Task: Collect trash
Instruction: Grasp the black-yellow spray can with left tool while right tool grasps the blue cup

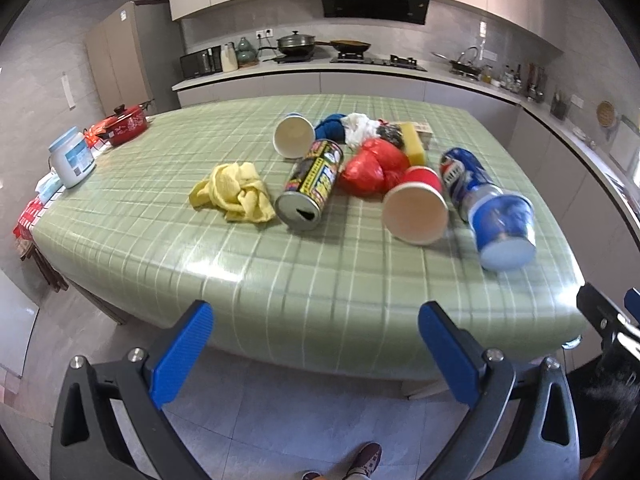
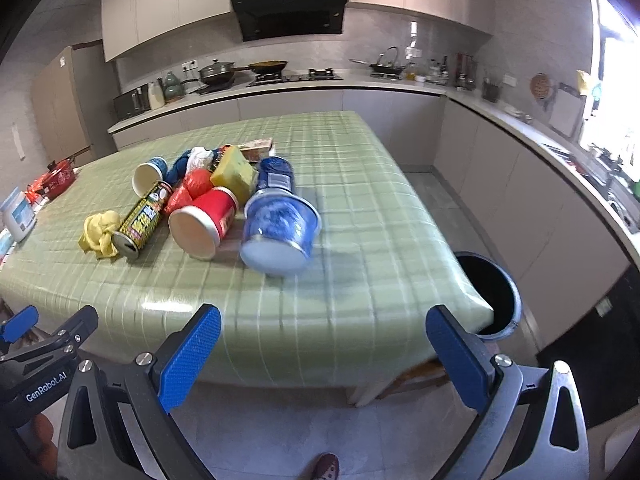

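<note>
Nothing is picked up yet — this reads as the opening step, with both grippers held short of the surface (image 1: 160, 200) and the litter still lying on its green checked cloth.

In the left wrist view, the left gripper (image 1: 316, 344) sits at the bottom of the frame, spread wide with nothing between its blue pads. Across the middle of the frame, from left to right, lie a crumpled yellow cloth (image 1: 236, 192), a black-and-yellow can (image 1: 312, 184) on its side with a white-mouthed paper cup (image 1: 293, 135) behind it, a red plastic bag (image 1: 374, 170), a red paper cup (image 1: 418, 210) tipped towards the camera, and a blue cup (image 1: 502, 230) at centre right. A white jar (image 1: 72, 156) with a pale blue label stands at the left edge, well apart from the pile.

In the right wrist view, the right gripper (image 2: 324, 348) at the bottom is likewise wide open and empty. The same heap fills the centre left, and a dark trash bin (image 2: 490, 292) stands on the floor at lower right, just beside the corner of the surface.

The next move probably calls for reaching forward to the nearest piece — the blue cup or the red one — closing on its wall, and carrying it over the corner to the bin.

As for writing, "GenRobot.AI" can be read on the other gripper's body at lower left of the right wrist view. The can carries bold yellow characters, too blurred to read, and the jar label is illegible.
</note>
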`<act>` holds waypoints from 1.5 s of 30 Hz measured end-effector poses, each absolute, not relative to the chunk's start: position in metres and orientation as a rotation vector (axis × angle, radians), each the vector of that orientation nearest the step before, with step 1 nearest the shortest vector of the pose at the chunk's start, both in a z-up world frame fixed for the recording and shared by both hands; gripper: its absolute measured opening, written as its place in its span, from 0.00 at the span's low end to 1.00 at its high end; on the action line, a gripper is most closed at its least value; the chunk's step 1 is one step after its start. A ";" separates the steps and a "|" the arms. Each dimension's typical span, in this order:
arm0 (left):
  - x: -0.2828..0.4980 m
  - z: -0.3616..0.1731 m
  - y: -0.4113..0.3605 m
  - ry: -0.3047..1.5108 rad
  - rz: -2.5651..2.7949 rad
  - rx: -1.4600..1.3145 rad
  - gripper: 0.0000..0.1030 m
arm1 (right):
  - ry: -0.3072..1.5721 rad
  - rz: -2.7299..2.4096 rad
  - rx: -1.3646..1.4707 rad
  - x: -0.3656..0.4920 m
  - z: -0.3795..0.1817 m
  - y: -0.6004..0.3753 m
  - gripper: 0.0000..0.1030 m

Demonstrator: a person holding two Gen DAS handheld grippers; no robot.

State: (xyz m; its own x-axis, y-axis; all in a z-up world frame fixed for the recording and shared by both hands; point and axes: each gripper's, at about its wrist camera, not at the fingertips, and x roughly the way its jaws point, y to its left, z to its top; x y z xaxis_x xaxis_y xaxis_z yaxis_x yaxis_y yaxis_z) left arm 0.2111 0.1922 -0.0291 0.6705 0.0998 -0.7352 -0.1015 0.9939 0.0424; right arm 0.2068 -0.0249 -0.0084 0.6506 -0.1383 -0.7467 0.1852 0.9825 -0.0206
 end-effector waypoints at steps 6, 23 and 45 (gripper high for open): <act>0.244 -0.026 0.198 0.814 0.162 -0.019 1.00 | 0.859 -0.142 0.043 0.260 -0.016 -0.024 1.00; 0.350 -0.054 0.228 0.874 0.105 0.066 1.00 | 0.989 -0.255 0.109 0.327 -0.064 -0.019 1.00; 0.385 -0.086 0.229 0.980 -0.075 0.072 0.52 | 1.026 -0.258 0.180 0.337 -0.085 -0.022 0.77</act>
